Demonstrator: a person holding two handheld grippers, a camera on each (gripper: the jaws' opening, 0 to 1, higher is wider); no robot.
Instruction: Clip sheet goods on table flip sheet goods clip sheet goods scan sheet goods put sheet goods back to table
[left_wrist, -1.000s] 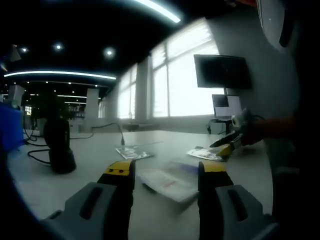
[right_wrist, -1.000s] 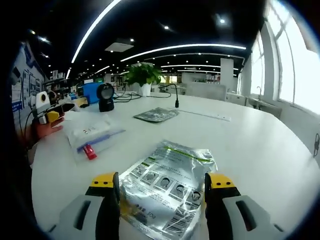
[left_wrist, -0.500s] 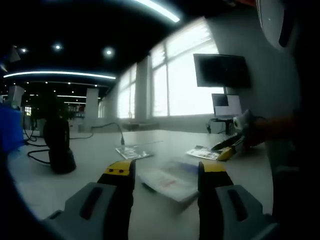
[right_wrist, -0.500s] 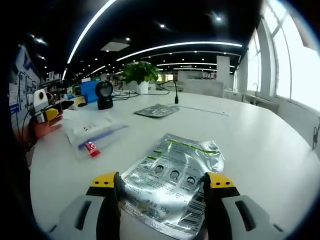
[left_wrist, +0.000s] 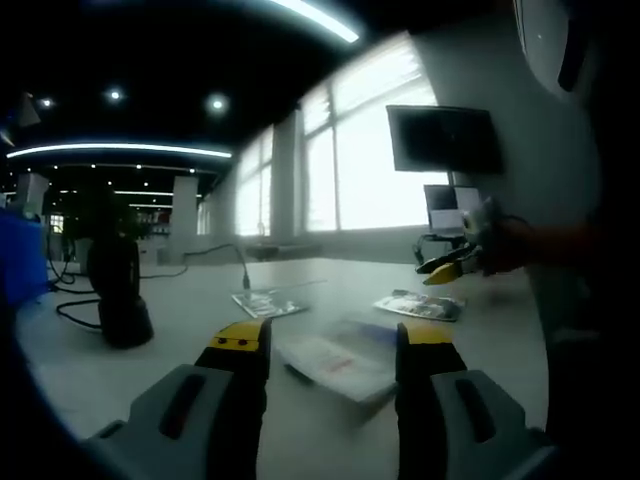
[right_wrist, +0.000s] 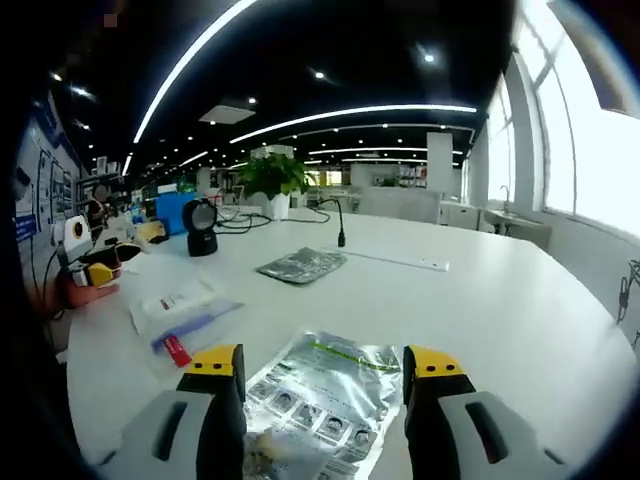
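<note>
Since 1 s ago the right gripper (right_wrist: 322, 368) has risen off the table: in the right gripper view the silver foil pouch (right_wrist: 318, 398) now lies lower and smaller between the jaws, and in the left gripper view that same gripper (left_wrist: 443, 267) sits higher, clear above the pouch (left_wrist: 420, 305) it was touching before.

Right gripper view: jaws spread wide, released, nothing between the pads. The silver foil pouch lies flat on the white table (right_wrist: 500, 310) just ahead of the tips, printed side up with rows of small pictures. At 10 o'clock from it, a clear sleeve with a red tab (right_wrist: 180, 315) lies flat. At 12 o'clock, farther off, a dark flat packet (right_wrist: 301, 264). Beyond that, a thin black gooseneck stalk (right_wrist: 337, 222), a black scanner on a stand (right_wrist: 200, 226) and a potted plant (right_wrist: 268, 180). At 9 o'clock the left gripper (right_wrist: 95, 272) shows in a hand, yellow tips pointing inward.

Left gripper view: left jaws (left_wrist: 330, 340) parted, gripping nothing, held above the table (left_wrist: 150, 370). The clear sleeve (left_wrist: 338, 360) lies between and just past the tips. At 11 o'clock, the dark packet (left_wrist: 268, 303); at 9 o'clock, the scanner (left_wrist: 118, 290). At 2 o'clock a wall monitor (left_wrist: 445, 142).
</note>
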